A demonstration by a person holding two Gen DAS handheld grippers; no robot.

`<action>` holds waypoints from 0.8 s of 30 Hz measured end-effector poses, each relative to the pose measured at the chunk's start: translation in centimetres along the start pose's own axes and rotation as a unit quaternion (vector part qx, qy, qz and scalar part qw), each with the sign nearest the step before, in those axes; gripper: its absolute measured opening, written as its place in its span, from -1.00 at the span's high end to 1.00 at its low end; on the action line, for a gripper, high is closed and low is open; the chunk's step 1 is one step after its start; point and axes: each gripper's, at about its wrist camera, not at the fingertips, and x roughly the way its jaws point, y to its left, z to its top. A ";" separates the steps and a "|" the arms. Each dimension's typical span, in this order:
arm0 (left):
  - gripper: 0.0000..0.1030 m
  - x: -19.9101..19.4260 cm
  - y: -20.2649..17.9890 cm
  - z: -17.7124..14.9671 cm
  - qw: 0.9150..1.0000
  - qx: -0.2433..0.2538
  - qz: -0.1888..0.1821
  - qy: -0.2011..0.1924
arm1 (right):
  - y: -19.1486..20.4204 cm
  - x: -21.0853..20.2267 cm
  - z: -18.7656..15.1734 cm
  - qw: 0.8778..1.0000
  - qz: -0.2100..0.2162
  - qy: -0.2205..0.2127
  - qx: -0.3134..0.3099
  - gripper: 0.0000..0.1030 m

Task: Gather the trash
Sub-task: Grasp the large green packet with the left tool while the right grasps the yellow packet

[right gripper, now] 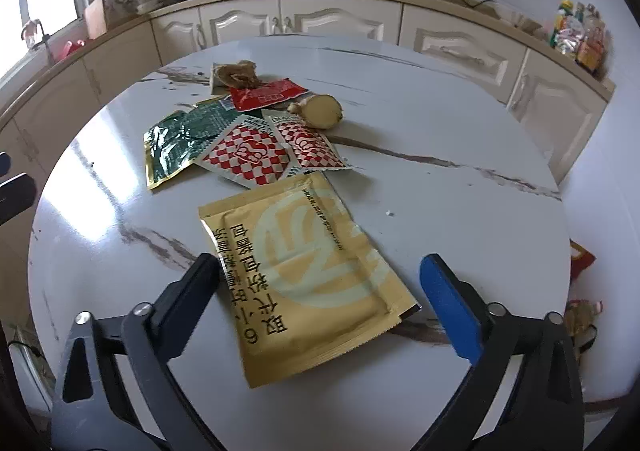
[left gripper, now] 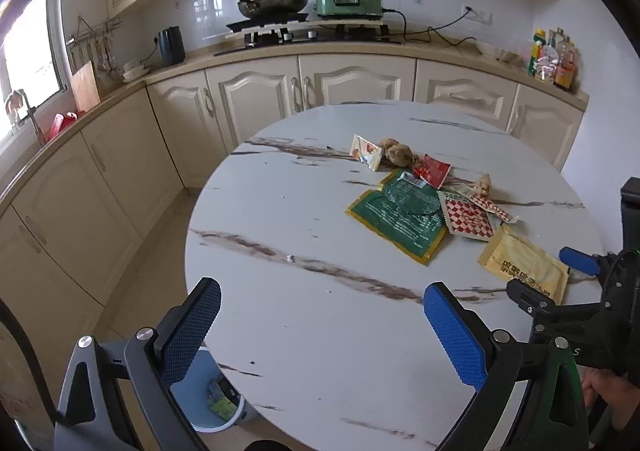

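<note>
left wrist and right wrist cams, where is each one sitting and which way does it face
Left wrist: above the near left table edge, facing the counter; its open left gripper and the right gripper show.
Right wrist: low over the gold packet, facing the counter; its open fingers straddle the packet.
Shared: gold packet, green packet, checkered sachets, stove.

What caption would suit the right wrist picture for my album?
Open right tongs poised over a gold packet on a marble table strewn with wrappers.
</note>
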 end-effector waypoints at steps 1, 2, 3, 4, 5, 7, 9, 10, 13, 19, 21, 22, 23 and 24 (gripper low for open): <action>-0.95 0.1 0.0 0.0 1.000 0.000 -0.002 0.001 | 0.0 -0.1 0.0 1.000 0.003 -0.002 -0.003 -0.80; -0.95 0.2 -0.2 -0.1 1.000 0.001 -0.003 0.003 | 0.0 -0.3 -0.1 1.000 0.006 -0.004 -0.005 -0.76; -0.95 0.2 -0.5 -0.4 1.000 0.002 -0.003 0.003 | -0.1 -0.3 -0.1 1.000 0.007 -0.006 -0.007 -0.68; -0.95 0.2 -0.7 -0.6 1.000 0.003 -0.003 0.004 | -0.2 -0.4 -0.1 1.000 0.008 -0.007 -0.007 -0.49; -0.95 0.3 -0.9 -0.6 1.000 0.004 -0.003 0.005 | -0.3 -0.6 -0.2 1.000 0.009 -0.010 -0.007 -0.47; -0.95 0.4 -1.1 -0.7 1.000 0.006 -0.005 0.008 | -0.6 -0.6 -0.2 1.000 0.016 -0.010 -0.009 -0.43; -0.95 0.3 -1.2 -0.8 1.000 0.009 -0.006 0.009 | -0.6 -0.7 -0.3 1.000 0.016 -0.011 -0.010 -0.38; -0.95 0.3 -1.2 -0.8 1.000 0.011 -0.007 0.008 | -0.8 -0.7 -0.3 1.000 0.017 -0.014 -0.008 -0.30; -0.95 0.3 -1.4 -0.8 1.000 0.014 -0.016 0.009 | -1.4 -1.1 -0.7 1.000 0.021 -0.024 0.001 -0.04; -0.95 1.9 -1.9 -0.1 0.997 0.014 -0.066 0.034 | -2.3 -1.5 -0.9 0.999 0.033 -0.029 0.020 0.08; -0.95 2.5 -1.9 0.4 0.996 0.012 -0.082 0.037 | -2.6 -1.8 -1.1 0.998 0.039 -0.035 0.029 0.09; -0.95 3.0 -2.0 0.7 0.995 0.013 -0.088 0.041 | -2.8 -1.8 -1.1 0.998 0.042 -0.036 0.033 0.09; -0.95 3.5 -2.1 1.0 0.995 0.014 -0.089 0.046 | -3.1 -1.9 -1.2 0.997 0.045 -0.039 0.040 0.09; -0.95 4.0 -2.3 1.4 0.994 0.020 -0.094 0.049 | -3.4 -2.1 -1.1 0.997 0.043 -0.047 0.046 0.09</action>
